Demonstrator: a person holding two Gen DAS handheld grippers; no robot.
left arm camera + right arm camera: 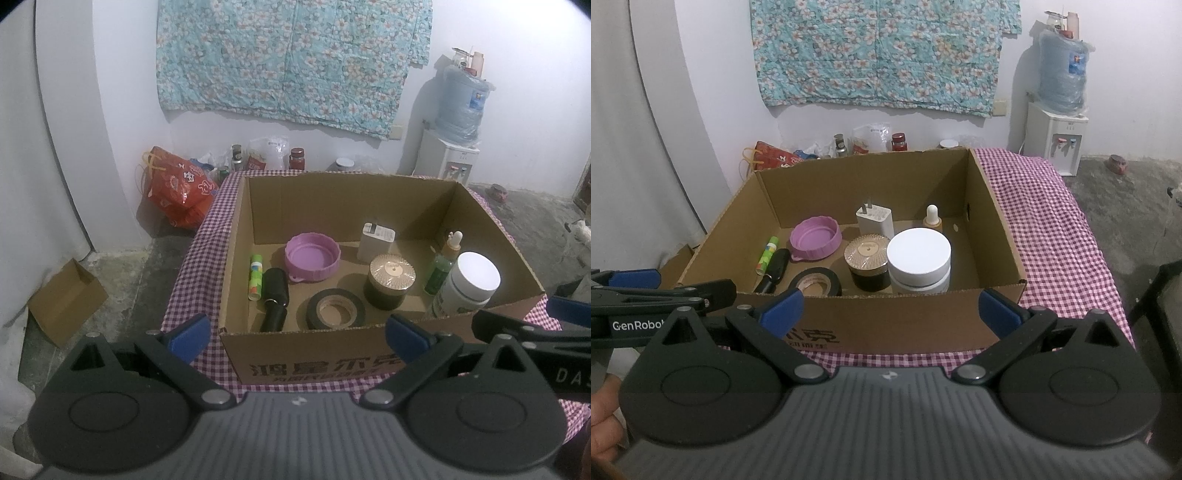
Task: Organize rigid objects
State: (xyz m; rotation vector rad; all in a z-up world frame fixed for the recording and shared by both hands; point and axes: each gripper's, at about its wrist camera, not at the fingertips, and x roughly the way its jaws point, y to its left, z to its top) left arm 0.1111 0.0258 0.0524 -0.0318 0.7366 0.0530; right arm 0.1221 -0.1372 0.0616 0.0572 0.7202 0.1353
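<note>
An open cardboard box point(332, 354) point(886, 325) stands on a checked cloth. Inside lie a purple lid point(312, 256) point(814, 239), a black tape roll point(335, 309) point(815, 282), a dark jar with a gold lid point(390, 282) point(868, 262), a white-capped bottle point(467, 284) point(919, 260), a white charger point(376, 242) point(874, 220), a green dropper bottle point(441, 264), a black bottle point(275, 299) point(774, 271) and a patterned tube point(255, 277) point(767, 254). My left gripper point(295, 332) and right gripper point(890, 310) are open and empty, in front of the box's near wall.
The checked cloth point(1052, 236) covers a low table. Jars and a red bag point(177, 188) sit by the back wall. A water dispenser point(1060, 107) stands at the right. A small cardboard box point(64, 301) lies on the floor at the left.
</note>
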